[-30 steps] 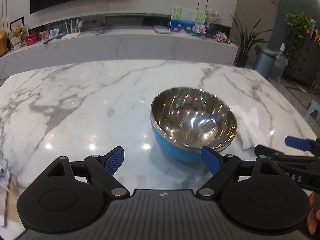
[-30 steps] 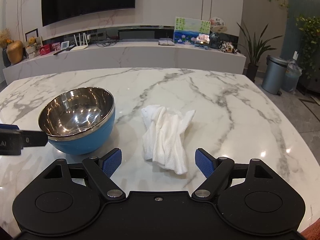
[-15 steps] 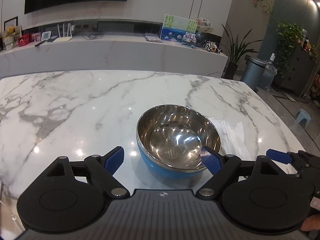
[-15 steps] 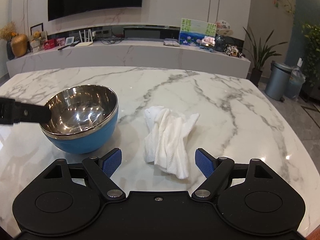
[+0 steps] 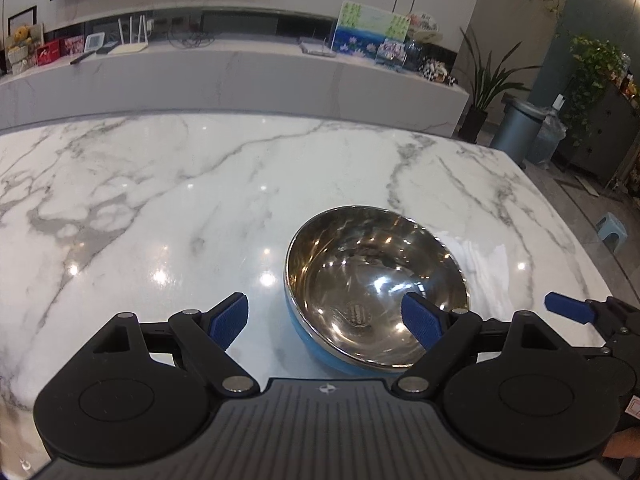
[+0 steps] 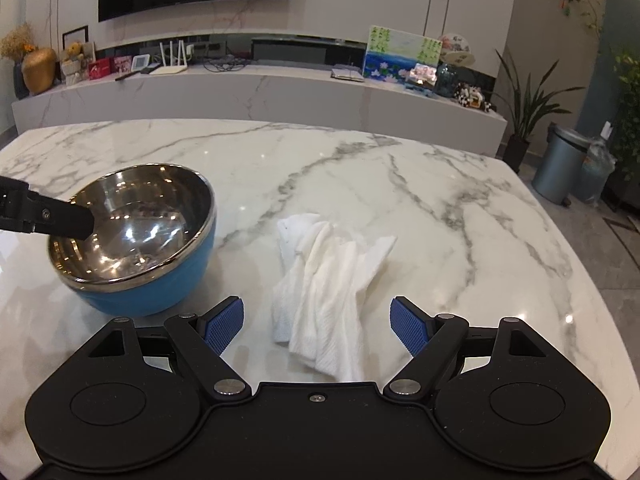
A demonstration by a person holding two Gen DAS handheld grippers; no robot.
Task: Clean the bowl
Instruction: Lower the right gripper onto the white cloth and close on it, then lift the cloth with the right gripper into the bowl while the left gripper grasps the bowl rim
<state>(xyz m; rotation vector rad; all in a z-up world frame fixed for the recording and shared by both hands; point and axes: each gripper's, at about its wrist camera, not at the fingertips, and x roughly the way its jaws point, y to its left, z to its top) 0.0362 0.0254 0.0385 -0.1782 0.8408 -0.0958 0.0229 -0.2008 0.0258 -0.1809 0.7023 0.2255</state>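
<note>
You've got a big white marble table with grey veins [image 6: 400, 184] filling both views, so that's your workspace. On it sits the round steel bowl with the blue outside [image 6: 136, 236], over on the left side of the table as the right wrist camera sees it, standing upright and a bit tipped toward the near edge. Just to the right of it, apart from it, lies a crumpled white cloth [image 6: 324, 292], flat on the marble.

Your left gripper [image 5: 326, 322] is spread wide, holding nothing. Its right blue pad [image 5: 420, 320] sits over the bowl's [image 5: 376, 280] near rim, inside the steel part, while the left pad is out over bare table. From the right camera you see that same finger as a black bar reaching in over the bowl's left rim.

Your right gripper [image 6: 318, 326] is also wide apart and empty, with the near end of the cloth between its two blue pads. Can't tell if the pads touch the marble.
</note>
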